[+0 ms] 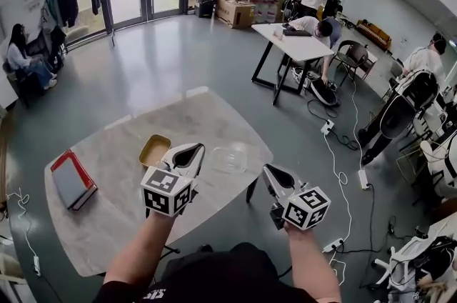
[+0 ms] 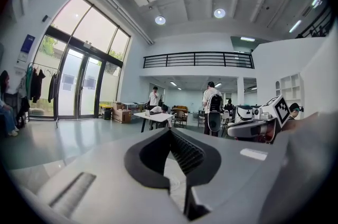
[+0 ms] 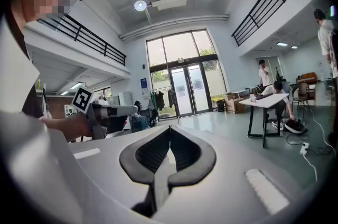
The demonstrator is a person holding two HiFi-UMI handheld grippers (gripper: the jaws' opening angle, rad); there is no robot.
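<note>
I read both claws shut, empty. Left gripper (image 1: 191,151) hangs over the shallow tan square tray (image 1: 154,149), right gripper (image 1: 271,171) near the clear glass bowl (image 1: 230,159). Risk: shut tips descending could shove the bowl along the pale stone table (image 1: 107,212).

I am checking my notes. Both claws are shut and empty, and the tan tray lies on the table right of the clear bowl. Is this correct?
No. The head view shows the tan tray on the table left of the clear bowl. The left claw and right claw are indeed shut and empty.
</note>
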